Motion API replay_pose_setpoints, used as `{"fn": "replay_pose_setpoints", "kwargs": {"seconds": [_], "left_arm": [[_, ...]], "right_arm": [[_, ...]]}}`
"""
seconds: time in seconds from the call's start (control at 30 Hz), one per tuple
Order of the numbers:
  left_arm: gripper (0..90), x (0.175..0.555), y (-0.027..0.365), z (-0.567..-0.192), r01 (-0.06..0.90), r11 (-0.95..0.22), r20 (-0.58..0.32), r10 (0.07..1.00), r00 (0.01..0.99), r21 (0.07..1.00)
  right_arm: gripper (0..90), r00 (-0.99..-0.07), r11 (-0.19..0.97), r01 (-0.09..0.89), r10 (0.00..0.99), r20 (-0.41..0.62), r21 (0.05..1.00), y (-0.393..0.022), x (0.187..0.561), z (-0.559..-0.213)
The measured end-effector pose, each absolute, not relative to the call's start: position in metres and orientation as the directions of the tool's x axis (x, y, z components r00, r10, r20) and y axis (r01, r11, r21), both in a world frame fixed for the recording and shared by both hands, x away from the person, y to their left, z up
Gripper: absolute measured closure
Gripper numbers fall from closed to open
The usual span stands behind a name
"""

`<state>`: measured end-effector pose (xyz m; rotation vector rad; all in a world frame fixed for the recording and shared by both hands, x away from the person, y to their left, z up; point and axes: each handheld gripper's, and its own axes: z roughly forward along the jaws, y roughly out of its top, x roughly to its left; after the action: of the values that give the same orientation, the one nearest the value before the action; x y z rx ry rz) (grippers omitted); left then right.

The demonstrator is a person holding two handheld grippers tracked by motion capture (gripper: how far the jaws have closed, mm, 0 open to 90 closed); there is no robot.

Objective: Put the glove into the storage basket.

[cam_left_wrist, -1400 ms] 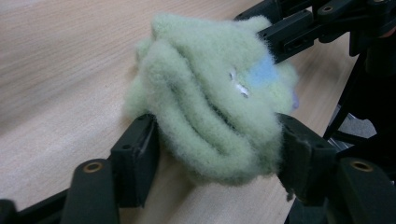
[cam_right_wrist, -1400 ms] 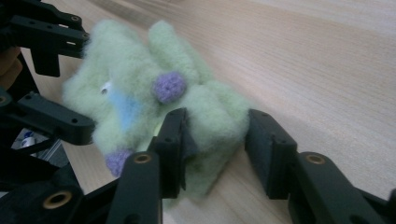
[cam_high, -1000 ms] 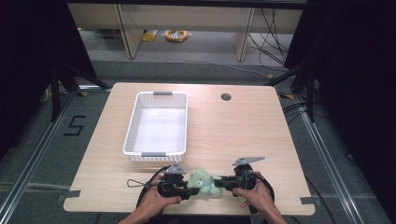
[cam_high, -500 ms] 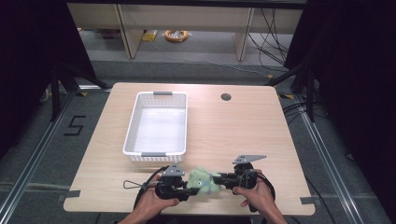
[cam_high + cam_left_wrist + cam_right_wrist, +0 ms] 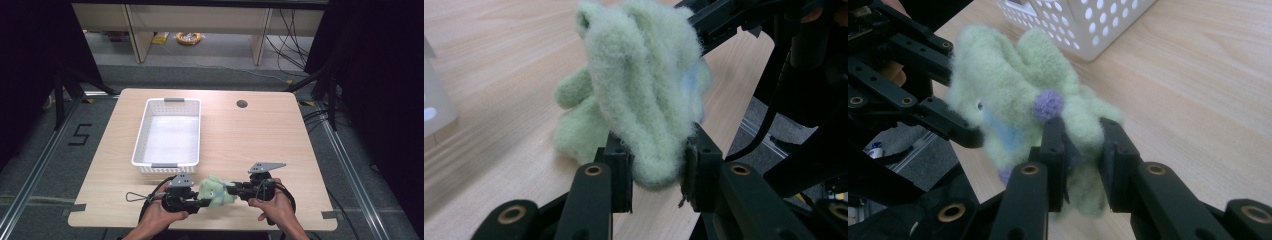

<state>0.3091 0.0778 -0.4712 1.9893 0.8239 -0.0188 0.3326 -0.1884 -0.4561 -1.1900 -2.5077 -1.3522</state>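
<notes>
Beside the held green plush toy (image 5: 216, 189), white basket (image 5: 170, 131), bare table (image 5: 260, 135)

From the high view I get even overhead light on the pale wooden table (image 5: 260, 145), with a soft sheen inside the white perforated plastic basket (image 5: 169, 131); the surroundings fall off into near black. My gripper views are softer: the fuzzy pale green plush toy (image 5: 644, 95) reads slightly blurred, the table behind it out of focus, shadows faint.
</notes>
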Motion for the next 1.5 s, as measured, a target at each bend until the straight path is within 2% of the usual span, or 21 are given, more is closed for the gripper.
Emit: {"fn": "replay_pose_setpoints", "kwargs": {"seconds": [0.4, 0.57, 0.67, 0.7, 0.73, 0.87, 0.9, 1.17, 1.37, 1.5], "left_arm": [[70.1, 0.315, 0.084, -0.459, 0.533, -0.306, -0.325, 0.529, 0.784, 0.789], [68.9, 0.316, 0.082, -0.463, 0.553, -0.301, -0.341, 0.537, 0.772, 0.777], [59.8, 0.319, 0.08, -0.472, 0.595, -0.316, -0.38, 0.534, 0.756, 0.739], [50.4, 0.32, 0.079, -0.479, 0.626, -0.328, -0.409, 0.532, 0.741, 0.708], [48.8, 0.32, 0.079, -0.479, 0.626, -0.328, -0.409, 0.532, 0.741, 0.708], [44.1, 0.323, 0.079, -0.486, 0.647, -0.338, -0.419, 0.544, 0.727, 0.684], [42.6, 0.323, 0.08, -0.486, 0.643, -0.343, -0.416, 0.54, 0.731, 0.684], [38.4, 0.326, 0.08, -0.49, 0.65, -0.35, -0.411, 0.554, 0.724, 0.674], [33.7, 0.324, 0.082, -0.487, 0.648, -0.343, -0.4, 0.567, 0.72, 0.68], [31.3, 0.322, 0.083, -0.486, 0.642, -0.341, -0.391, 0.571, 0.722, 0.687]], "right_arm": [[75.7, -0.727, 0.346, 0.62, 0.592, 0.35, 0.704, -0.185, 0.337, -0.432], [75.9, -0.734, 0.365, 0.606, 0.598, 0.322, 0.707, -0.186, 0.339, -0.428], [76.0, -0.725, 0.361, 0.625, 0.596, 0.344, 0.692, -0.185, 0.339, -0.431], [76.2, -0.725, 0.366, 0.627, 0.598, 0.342, 0.688, -0.188, 0.34, -0.433], [76.2, -0.725, 0.366, 0.627, 0.598, 0.342, 0.688, -0.188, 0.34, -0.433], [76.7, -0.724, 0.376, 0.626, 0.607, 0.328, 0.683, -0.191, 0.34, -0.435], [76.8, -0.72, 0.367, 0.638, 0.597, 0.354, 0.677, -0.191, 0.34, -0.436], [77.4, -0.731, 0.362, 0.624, 0.583, 0.355, 0.693, -0.19, 0.338, -0.43], [77.6, -0.742, 0.368, 0.615, 0.569, 0.355, 0.697, -0.18, 0.338, -0.408], [77.6, -0.77, 0.394, 0.574, 0.557, 0.31, 0.718, -0.174, 0.344, -0.394]]}}
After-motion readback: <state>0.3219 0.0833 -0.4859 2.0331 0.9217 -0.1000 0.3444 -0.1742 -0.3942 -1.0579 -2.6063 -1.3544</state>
